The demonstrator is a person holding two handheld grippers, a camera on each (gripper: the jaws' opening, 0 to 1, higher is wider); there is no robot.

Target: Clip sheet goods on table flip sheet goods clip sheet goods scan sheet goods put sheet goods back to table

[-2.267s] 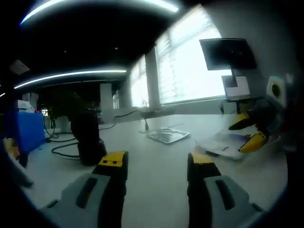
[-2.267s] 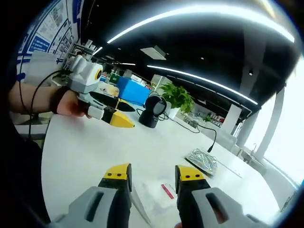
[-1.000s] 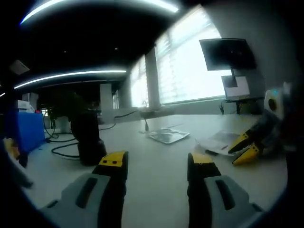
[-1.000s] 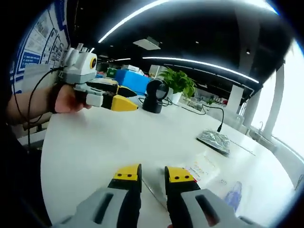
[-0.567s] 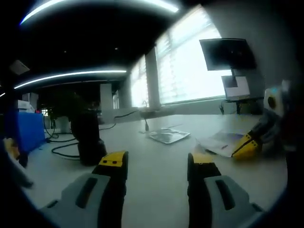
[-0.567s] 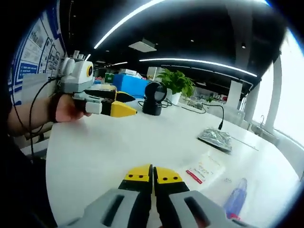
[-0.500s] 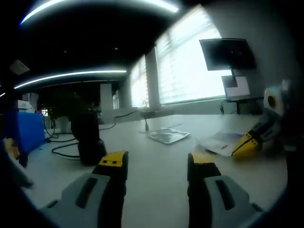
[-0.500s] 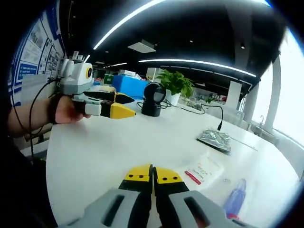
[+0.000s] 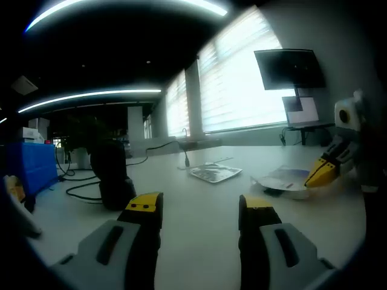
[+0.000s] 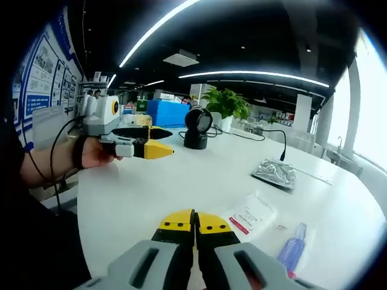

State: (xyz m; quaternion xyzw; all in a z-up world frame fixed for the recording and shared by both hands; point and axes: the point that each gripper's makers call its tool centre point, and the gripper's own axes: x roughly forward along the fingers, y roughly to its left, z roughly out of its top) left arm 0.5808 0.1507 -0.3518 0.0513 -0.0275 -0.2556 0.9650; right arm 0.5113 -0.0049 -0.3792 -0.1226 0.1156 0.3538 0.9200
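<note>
Now clenched on the near edge of the sheet goods [image 10: 254, 215], right gripper [image 10: 195, 222], lifting that edge off the desk [image 10: 151, 181]. Left gripper [image 9: 199, 208] released, held above the desk near the black scanner [image 9: 112, 181]. Silver pouch [image 10: 275, 173] lying farther along.

No lettering can be read: the sheet goods [image 10: 251, 215] lying before the right gripper [image 10: 195, 222] bear a red label with print too small to make out, and the blue wall posters [image 10: 37, 72] are blurred.
</note>
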